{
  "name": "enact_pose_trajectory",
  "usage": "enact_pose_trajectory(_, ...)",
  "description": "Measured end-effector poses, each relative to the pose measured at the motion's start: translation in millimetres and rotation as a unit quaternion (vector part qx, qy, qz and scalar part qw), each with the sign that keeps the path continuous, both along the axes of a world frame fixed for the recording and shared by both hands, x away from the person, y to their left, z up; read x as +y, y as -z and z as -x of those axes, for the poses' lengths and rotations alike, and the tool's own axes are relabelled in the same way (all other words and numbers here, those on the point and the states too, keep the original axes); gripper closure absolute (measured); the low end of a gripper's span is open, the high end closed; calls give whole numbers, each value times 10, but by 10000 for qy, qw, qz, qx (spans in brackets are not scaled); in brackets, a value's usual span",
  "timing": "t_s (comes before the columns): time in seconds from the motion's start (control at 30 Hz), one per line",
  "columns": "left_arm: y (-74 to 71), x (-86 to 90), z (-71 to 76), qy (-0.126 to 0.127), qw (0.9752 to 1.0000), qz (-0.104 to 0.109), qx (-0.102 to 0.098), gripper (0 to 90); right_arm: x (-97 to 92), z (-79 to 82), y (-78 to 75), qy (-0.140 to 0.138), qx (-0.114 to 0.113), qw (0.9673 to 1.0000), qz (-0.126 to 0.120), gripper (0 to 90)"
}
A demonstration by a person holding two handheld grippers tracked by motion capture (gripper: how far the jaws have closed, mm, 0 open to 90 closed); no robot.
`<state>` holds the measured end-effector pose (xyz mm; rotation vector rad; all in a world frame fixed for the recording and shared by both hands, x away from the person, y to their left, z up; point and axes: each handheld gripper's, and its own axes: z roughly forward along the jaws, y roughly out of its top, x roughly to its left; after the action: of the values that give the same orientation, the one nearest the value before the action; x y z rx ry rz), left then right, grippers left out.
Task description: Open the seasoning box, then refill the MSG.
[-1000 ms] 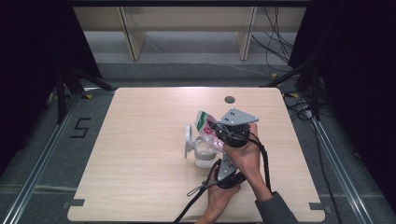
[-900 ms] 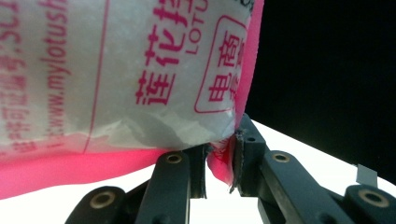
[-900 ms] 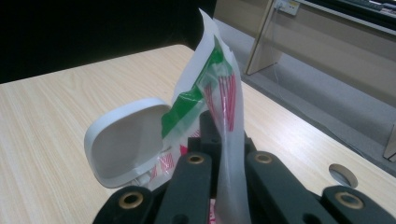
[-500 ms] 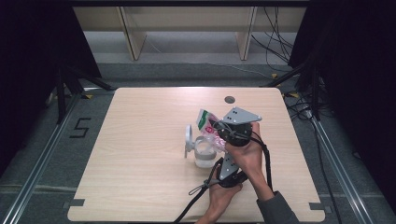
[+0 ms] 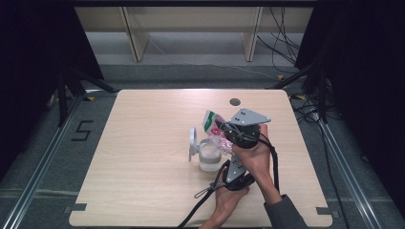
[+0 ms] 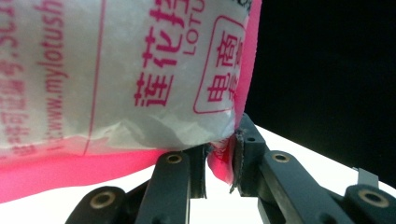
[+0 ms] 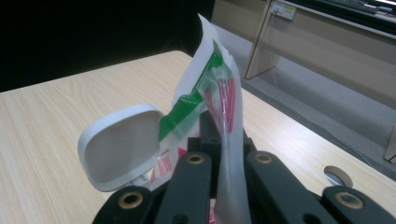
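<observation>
Pale wooden surface [image 5: 143,167], open-lidded white tub [image 5: 208,156], contents hidden, my left gripper [image 6: 219,161] and right gripper [image 7: 223,140] both pinching the sachet [image 5: 213,128], nothing moved since before.

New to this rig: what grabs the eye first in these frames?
The plastic packet, white with pink print and a green band, held up over the table's middle, pinched between both grippers. The right gripper clamps its upper part, the left gripper nips a pink lower edge. Just left of it stands a white container with its hinged lid flipped open.
</observation>
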<state>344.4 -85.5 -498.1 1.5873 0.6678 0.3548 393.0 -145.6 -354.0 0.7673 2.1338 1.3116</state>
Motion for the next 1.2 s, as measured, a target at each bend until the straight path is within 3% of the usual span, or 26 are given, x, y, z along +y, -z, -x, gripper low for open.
enact_pose_trajectory(0.17, -3, 5, 6, -60, 10000, -46, 27, 773, -2, 1, -2, -2, 71, 10000, -3, 900)
enact_pose_trajectory(0.3, -2, 8, 6, -75, 10000, -63, 21, 773, -1, -14, 5, 2, -57, 10000, -32, 900)
enact_pose_trajectory(0.37, 0, 10, 4, -80, 10000, -35, 23, 774, 3, -2, -2, -26, 70, 10000, 4, 900)
enact_pose_trajectory(0.4, 5, 14, -2, -52, 10000, 14, 22, 773, 9, -18, 2, -15, -49, 10000, 7, 900)
enact_pose_trajectory(0.6, 27, 56, 13, -121, 9999, 10, 22, 773, 71, -9, 20, -48, -41, 10000, 21, 900)
enact_pose_trajectory(0.63, 30, 6, 21, -134, 9989, 429, 88, 773, 81, -2, 19, -87, 23, 9999, 60, 900)
enact_pose_trajectory(0.67, 33, -9, 22, -166, 9982, 564, 108, 773, 95, -5, 24, -84, -39, 9999, 64, 900)
enact_pose_trajectory(0.7, 33, -9, 22, -166, 9982, 564, 108, 773, 95, -5, 24, -84, -39, 9999, 64, 900)
enact_pose_trajectory(0.73, 36, 69, 2, -127, 9999, 7, -16, 773, 103, -6, 24, -144, -1, 9999, 76, 900)
enact_pose_trajectory(0.8, 41, 68, 4, -124, 9999, 30, -8, 773, 104, -16, 29, -93, -54, 9999, 67, 900)
enact_pose_trajectory(0.87, 38, 70, 11, -184, 9998, -1, 33, 773, 106, -13, 30, -102, 49, 9999, 57, 900)
enact_pose_trajectory(0.97, 46, 68, 0, -153, 9998, 82, -7, 773, 110, -21, 27, -112, 2, 9999, 62, 900)
enact_pose_trajectory(1.0, 43, 0, 19, -202, 9978, 621, 96, 773, 121, -19, 24, -161, 52, 9998, 100, 900)
enact_pose_trajectory(1.1, 41, 5, 15, -230, 9977, 630, 95, 773, 134, -24, 24, -151, -28, 9998, 109, 900)
enact_pose_trajectory(1.13, 33, 17, 23, -262, 9980, 565, 133, 773, 137, -21, 20, -189, 68, 9997, 129, 900)
enact_pose_trajectory(1.2, 39, 9, 10, -227, 9974, 680, 111, 773, 156, -30, 24, -191, 16, 9997, 126, 900)
